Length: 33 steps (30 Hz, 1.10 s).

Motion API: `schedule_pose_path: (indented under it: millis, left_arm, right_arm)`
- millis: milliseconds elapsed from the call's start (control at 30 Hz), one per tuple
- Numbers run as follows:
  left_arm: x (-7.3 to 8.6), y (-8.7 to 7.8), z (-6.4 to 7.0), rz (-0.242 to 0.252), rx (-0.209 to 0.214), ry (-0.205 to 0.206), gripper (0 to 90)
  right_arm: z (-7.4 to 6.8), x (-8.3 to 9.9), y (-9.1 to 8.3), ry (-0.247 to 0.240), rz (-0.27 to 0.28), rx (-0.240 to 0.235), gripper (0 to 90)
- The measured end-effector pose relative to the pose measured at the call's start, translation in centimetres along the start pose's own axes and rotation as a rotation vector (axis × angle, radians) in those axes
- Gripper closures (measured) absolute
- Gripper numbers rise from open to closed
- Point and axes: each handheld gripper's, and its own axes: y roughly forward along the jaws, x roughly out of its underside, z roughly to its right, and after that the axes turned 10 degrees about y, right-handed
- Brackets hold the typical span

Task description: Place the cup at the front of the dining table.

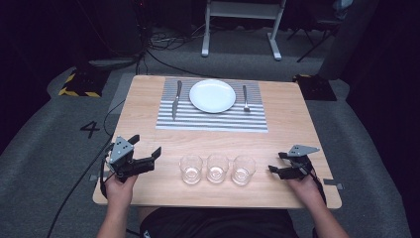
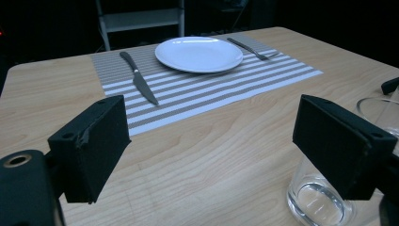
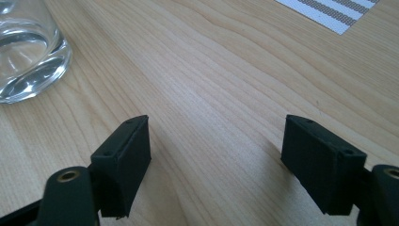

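Three clear glasses stand in a row near the table's front edge: left glass (image 1: 191, 169), middle glass (image 1: 217, 167), right glass (image 1: 243, 169). My left gripper (image 1: 146, 146) rests open at the front left, its jaws wide apart with nothing between them. In the left gripper view the left glass (image 2: 324, 197) sits just behind the right jaw. My right gripper (image 1: 276, 162) stands open at the front right, a short way from the right glass (image 3: 28, 52). Farther back lie a striped placemat (image 1: 213, 121), a white plate (image 1: 212, 95), a knife (image 1: 176, 99) and a fork (image 1: 245, 97).
The wooden table (image 1: 297, 124) stands on grey carpet. Cables trail off its left side. A white frame (image 1: 242, 25) stands beyond the far edge. Bare wood lies between the placemat and the glasses.
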Motion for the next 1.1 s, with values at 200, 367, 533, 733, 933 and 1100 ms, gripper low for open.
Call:
schedule_pose_path:
  millis: [200,367,533,733,933,1100]
  left_arm:
    - [-0.4,0.2,0.5,0.011,-0.008,-0.009,11.4]
    - [-0.5,0.7,1.0,0.026,-0.026,-0.03,11.1]
    - [-1.0,1.1,1.6,0.038,-0.009,-0.015,11.0]
    - [-1.7,2.0,2.9,0.031,0.06,0.032,11.0]
    - [-2.7,2.9,4.0,0.052,0.132,-0.007,11.4]
    - [-3.0,3.7,5.2,0.046,0.147,0.036,11.3]
  right_arm:
    - [0.0,0.0,0.0,-0.002,0.0,0.0,24.5]
    - [0.0,0.0,0.0,-0.003,-0.001,-0.001,24.8]
    - [0.0,0.0,0.0,-0.004,-0.001,-0.001,24.9]
    - [0.0,0.0,0.0,-0.001,0.002,0.006,24.9]
    - [-0.1,0.0,-0.1,0.002,0.002,0.011,24.9]
    - [-0.1,0.0,0.0,0.002,0.002,0.011,24.9]
